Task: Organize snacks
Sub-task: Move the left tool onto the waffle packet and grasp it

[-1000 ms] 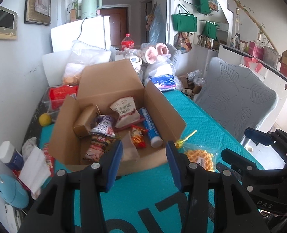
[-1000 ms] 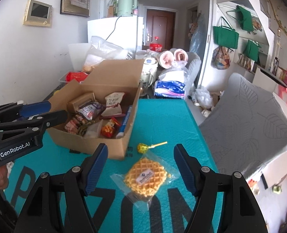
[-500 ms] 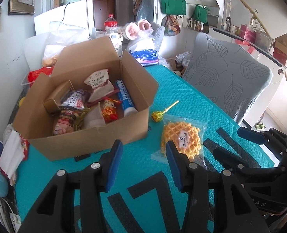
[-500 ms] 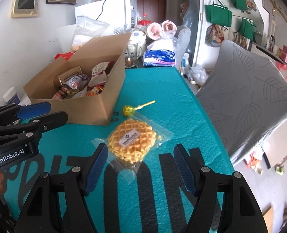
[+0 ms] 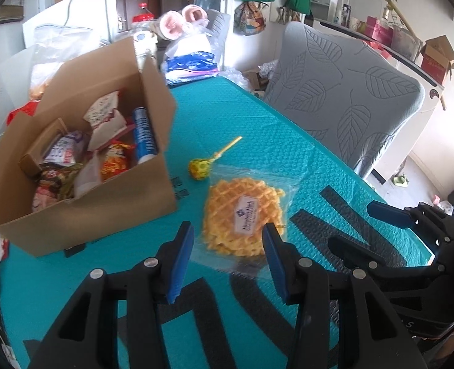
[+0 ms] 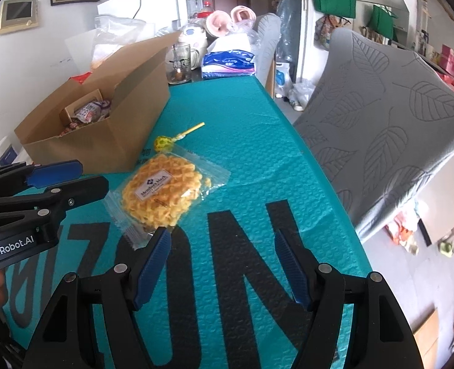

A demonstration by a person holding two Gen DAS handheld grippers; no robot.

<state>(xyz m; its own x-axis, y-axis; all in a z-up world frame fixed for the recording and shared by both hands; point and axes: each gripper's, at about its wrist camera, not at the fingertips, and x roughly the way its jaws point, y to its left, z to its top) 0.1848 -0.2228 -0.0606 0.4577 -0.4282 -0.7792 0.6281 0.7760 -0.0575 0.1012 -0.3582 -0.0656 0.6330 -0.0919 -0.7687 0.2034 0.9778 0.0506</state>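
**Two loose snacks beside a filled box, both grippers open and empty**

A teal worktop (image 5: 257, 117) is shown, with an open cardboard box (image 5: 82, 215) at its left side. Inside the box, several snack packets and a blue tube (image 5: 144, 136) are packed. Just outside the box's right wall, a lollipop (image 5: 199, 168) lies flat, its stick pointing away. Just beside it, nearer the cameras, a waffle in a clear bag (image 5: 239, 215) rests on the worktop.

The left gripper (image 5: 227, 258) is held low over the near edge of the bag, its jaws spread wide with nothing between them. The right gripper (image 6: 223, 261) is seen to the right of the bag, its jaws likewise wide open and empty; whether its left finger touches the bag's corner cannot be told from this angle.

Several risks can be judged from here. The bag is thin and slippery, so only loose film may be pinched and the waffle may swing or slip free. A hard squeeze could crack the waffle. The lollipop sits so close that it could be knocked and rolled away. The box looks crowded, so a flat bag may catch on the wall or perch on top.
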